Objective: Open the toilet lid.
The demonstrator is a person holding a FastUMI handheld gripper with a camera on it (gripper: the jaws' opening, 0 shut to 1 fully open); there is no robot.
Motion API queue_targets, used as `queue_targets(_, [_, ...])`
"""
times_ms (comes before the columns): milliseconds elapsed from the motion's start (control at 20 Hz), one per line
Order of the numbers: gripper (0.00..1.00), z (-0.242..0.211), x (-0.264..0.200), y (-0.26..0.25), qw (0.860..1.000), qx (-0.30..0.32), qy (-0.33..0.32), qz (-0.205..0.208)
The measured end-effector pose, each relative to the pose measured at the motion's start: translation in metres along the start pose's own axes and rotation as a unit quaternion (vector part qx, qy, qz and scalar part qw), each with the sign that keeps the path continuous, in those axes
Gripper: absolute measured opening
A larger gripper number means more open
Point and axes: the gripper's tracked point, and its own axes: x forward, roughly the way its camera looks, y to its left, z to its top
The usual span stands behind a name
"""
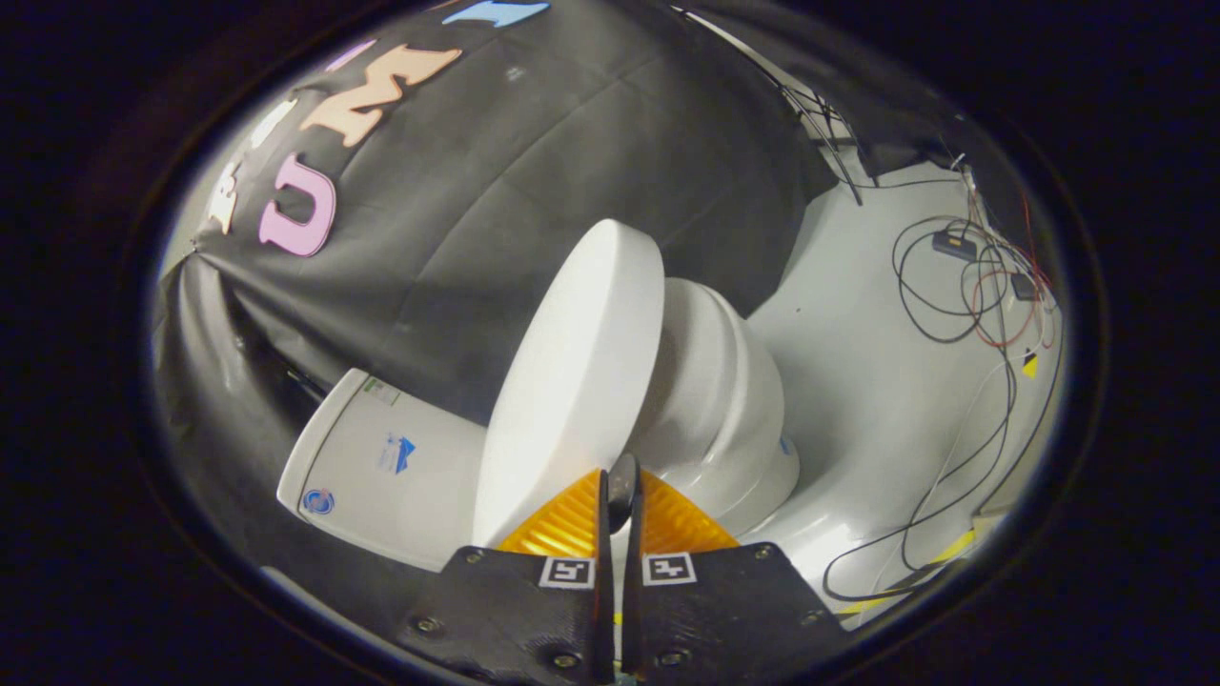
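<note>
Clearly we are in the middle of the lift: the toilet (724, 400) fills the centre of the frame, tipped over by the camera's roll, with its tank (381, 467) at lower left against the black cloth wall and its bowl and base running to the right of centre onto the white floor (858, 381). The toilet lid (572, 381) is the broad white oval at centre, already swung well clear of the seat, so a wide wedge of space lies between it and the bowl rim; it stands roughly halfway between shut and resting on the tank. Our tool (620, 500) sits at bottom centre, its two orange fingers (562, 524) drawn almost together, with only a thin slit between them. The lid's front edge runs down into that slit, and we judge that the fingers pinch it, though the contact itself is too small to make out with certainty. A tangle of thin black and red cables (963, 295) lies on the floor at right, well apart from the toilet. What the next move seems to call for is to carry the edge further along its arc toward the tank, keeping the pinch light enough to follow the hinge, then to part the fingers once the lid leans back on its own.
</note>
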Motion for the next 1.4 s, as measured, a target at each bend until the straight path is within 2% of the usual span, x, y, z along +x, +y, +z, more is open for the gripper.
queue_targets(450, [0.04, 0.013, -0.02, 0.044, 0.998, -0.067, -0.013, 0.011])
queue_targets(800, [0.04, 0.019, -0.034, 0.084, 0.99, -0.135, -0.03, 0.022])
queue_targets(1200, [0.04, 0.02, -0.046, 0.125, 0.973, -0.223, -0.06, 0.016])
queue_targets(1400, [0.04, 0.022, -0.05, 0.13, 0.973, -0.22, -0.064, 0.027])
